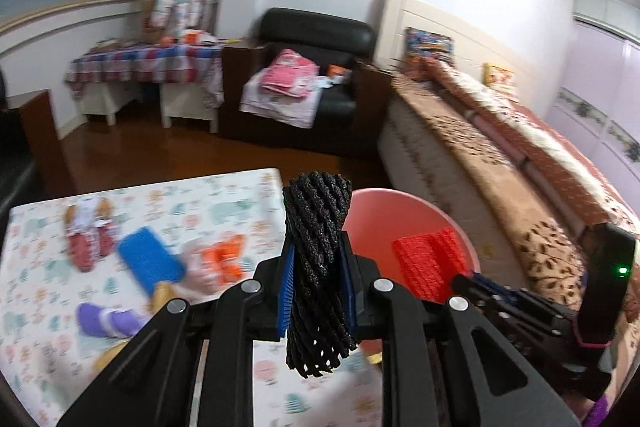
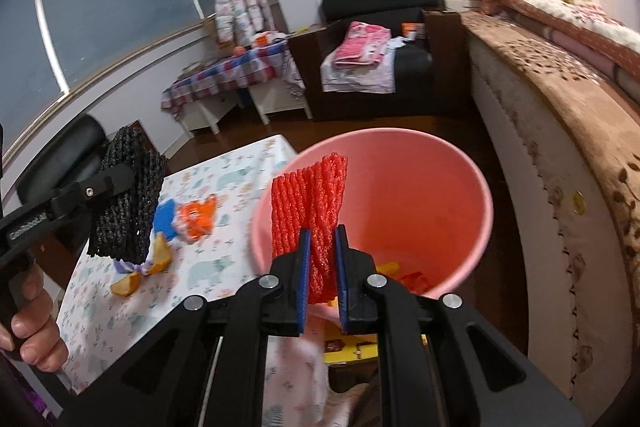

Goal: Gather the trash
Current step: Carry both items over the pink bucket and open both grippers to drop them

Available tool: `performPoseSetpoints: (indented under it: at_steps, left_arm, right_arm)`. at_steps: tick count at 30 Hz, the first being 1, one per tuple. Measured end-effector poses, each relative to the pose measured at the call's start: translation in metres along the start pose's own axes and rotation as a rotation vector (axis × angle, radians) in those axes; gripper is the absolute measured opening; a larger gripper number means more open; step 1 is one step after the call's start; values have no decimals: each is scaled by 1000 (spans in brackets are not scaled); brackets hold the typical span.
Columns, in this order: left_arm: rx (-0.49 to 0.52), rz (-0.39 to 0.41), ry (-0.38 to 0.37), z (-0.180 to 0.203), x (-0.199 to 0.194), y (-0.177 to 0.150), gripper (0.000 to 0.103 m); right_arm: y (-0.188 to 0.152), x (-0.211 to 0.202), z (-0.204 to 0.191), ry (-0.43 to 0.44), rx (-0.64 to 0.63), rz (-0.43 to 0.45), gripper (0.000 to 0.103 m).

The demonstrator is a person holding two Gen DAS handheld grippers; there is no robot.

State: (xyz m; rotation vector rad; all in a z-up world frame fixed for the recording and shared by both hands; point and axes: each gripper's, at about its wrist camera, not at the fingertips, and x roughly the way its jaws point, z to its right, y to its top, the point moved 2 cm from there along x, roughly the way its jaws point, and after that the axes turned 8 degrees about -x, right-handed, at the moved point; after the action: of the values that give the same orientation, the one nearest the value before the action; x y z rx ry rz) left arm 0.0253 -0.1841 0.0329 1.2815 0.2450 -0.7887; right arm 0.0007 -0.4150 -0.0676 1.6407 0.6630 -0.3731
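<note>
My left gripper point(image 1: 318, 267) is shut on a black foam net sleeve point(image 1: 316, 227), held upright above the table's right edge beside the pink bin point(image 1: 400, 203); it also shows in the right wrist view point(image 2: 128, 203). My right gripper point(image 2: 323, 247) is shut on a red foam net sleeve point(image 2: 308, 203), held over the near rim of the pink bin point(image 2: 460, 195). The red sleeve also shows in the left wrist view point(image 1: 432, 259). Yellow and red scraps lie in the bin's bottom point(image 2: 404, 273).
The table point(image 1: 48, 307) with a patterned cloth holds a blue piece point(image 1: 150, 261), an orange wrapper point(image 1: 224, 259), a purple wrapper point(image 1: 104, 319), a red-white wrapper point(image 1: 90, 239) and orange peel point(image 2: 126, 285). A bed point(image 2: 560, 131) stands right of the bin; a black armchair point(image 1: 316, 67) behind.
</note>
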Motion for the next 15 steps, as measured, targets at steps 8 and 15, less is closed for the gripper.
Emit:
performPoseSetpoints:
  at_steps: [8,15]
  left_arm:
    - [4,-89,-93,33,41,-8,19]
    - [13,-158,-120,46,74,-13,20]
  right_arm:
    - [-4,6,27,-51,49,-5,12]
    - [-4,10,42,-80,67,-10,12]
